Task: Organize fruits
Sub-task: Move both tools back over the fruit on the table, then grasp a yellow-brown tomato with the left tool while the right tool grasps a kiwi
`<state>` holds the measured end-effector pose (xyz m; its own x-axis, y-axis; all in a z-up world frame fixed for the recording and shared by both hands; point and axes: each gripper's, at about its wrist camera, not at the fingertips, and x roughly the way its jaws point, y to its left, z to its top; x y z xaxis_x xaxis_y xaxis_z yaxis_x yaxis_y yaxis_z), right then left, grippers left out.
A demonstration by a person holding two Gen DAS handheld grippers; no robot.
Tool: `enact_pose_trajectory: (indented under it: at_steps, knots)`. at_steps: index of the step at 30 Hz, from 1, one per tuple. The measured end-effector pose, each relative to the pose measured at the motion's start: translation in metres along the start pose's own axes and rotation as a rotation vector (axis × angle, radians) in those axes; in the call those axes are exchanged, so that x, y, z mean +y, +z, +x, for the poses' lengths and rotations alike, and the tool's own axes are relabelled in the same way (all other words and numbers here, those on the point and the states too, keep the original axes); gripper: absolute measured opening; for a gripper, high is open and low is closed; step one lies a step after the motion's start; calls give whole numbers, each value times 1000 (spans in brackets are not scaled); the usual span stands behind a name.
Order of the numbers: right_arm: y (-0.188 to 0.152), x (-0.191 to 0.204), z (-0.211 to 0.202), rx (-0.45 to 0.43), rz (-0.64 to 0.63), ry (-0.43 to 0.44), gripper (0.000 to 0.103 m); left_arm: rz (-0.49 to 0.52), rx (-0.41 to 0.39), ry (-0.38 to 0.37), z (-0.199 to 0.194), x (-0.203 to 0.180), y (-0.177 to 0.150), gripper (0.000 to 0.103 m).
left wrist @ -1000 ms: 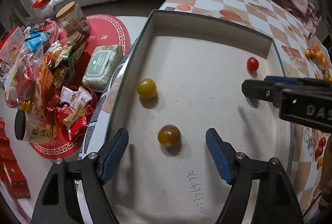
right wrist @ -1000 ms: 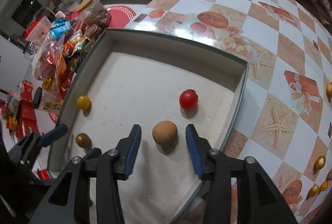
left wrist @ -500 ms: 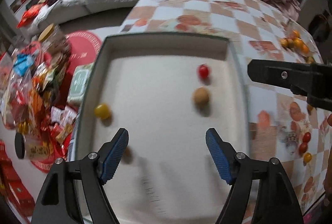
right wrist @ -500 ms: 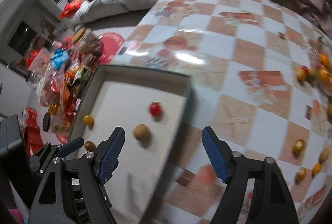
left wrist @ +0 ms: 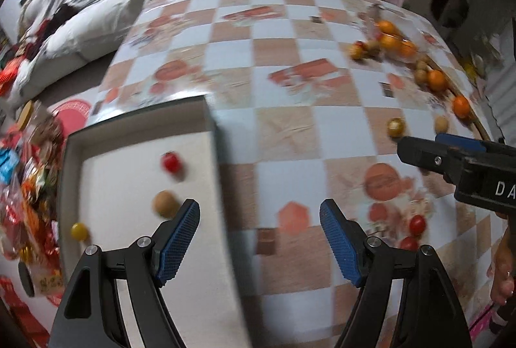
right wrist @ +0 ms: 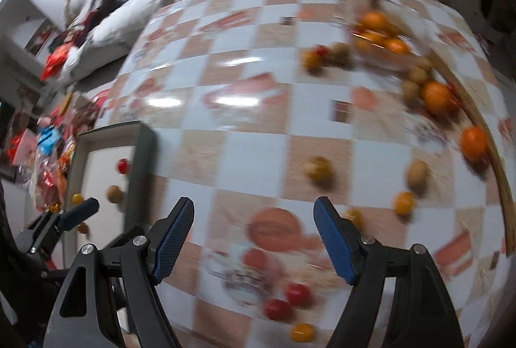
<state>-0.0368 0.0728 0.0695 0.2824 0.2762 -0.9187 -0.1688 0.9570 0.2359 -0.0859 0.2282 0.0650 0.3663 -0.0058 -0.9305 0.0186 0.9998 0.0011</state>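
Left gripper [left wrist: 259, 236] spread wide, nothing between the blue pads; it hangs over the tray's right wall at bottom centre of the left wrist view. Right gripper [right wrist: 253, 238] also spread wide and empty, over the checkered tablecloth [right wrist: 245, 154] at bottom centre of its own view.

Left wrist view, left to right:
- snack packets [left wrist: 29, 186] piled at the left edge, off the table
- shallow tray [left wrist: 137, 119] at lower left holding a small yellow tomato [left wrist: 79, 231], a tan round fruit [left wrist: 165, 203] and a red cherry tomato [left wrist: 171, 162], all apart from each other
- right gripper's finger entering from the right edge
- two red cherry tomatoes [left wrist: 417, 223] on the cloth below that finger
- oranges [left wrist: 437, 80] and small tan fruits scattered at upper right, blurred

Right wrist view: loose yellowish fruit [right wrist: 317, 169] centre-right, two red tomatoes [right wrist: 298, 294] bottom centre, oranges along the right edge. Heavy motion blur.
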Motion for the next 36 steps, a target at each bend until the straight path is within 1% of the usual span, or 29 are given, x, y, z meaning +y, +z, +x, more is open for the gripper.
enact_pose_trajectory:
  at_steps: [6, 10, 15, 20, 24, 31, 32, 33, 36]
  knots:
    - [-7, -50, -9, -7, 67, -61, 80, 36, 9, -48, 10, -36, 15, 77]
    - [-6, -80, -12, -3, 112, -97, 80, 62, -3, -78, 20, -61, 27, 77]
    - [-1, -108, -8, 6, 152, -131, 80, 86, 1, -90, 37, -84, 39, 77]
    - [5, -125, 0, 10, 180, -135, 80, 67, 11, -99, 53, -96, 53, 77]
    - [8, -132, 4, 13, 180, -134, 80, 72, 14, -111, 60, -103, 59, 77]
    - [20, -137, 14, 28, 166, -118, 79, 95, 36, -93, 77, -119, 64, 77]
    - [21, -137, 15, 29, 161, -115, 74, 94, 37, -93, 78, -120, 64, 77]
    - [23, -137, 17, 33, 157, -110, 66, 93, 38, -94, 79, -120, 65, 77]
    - [27, -133, 21, 37, 138, -104, 57, 96, 41, -89, 82, -123, 67, 77]
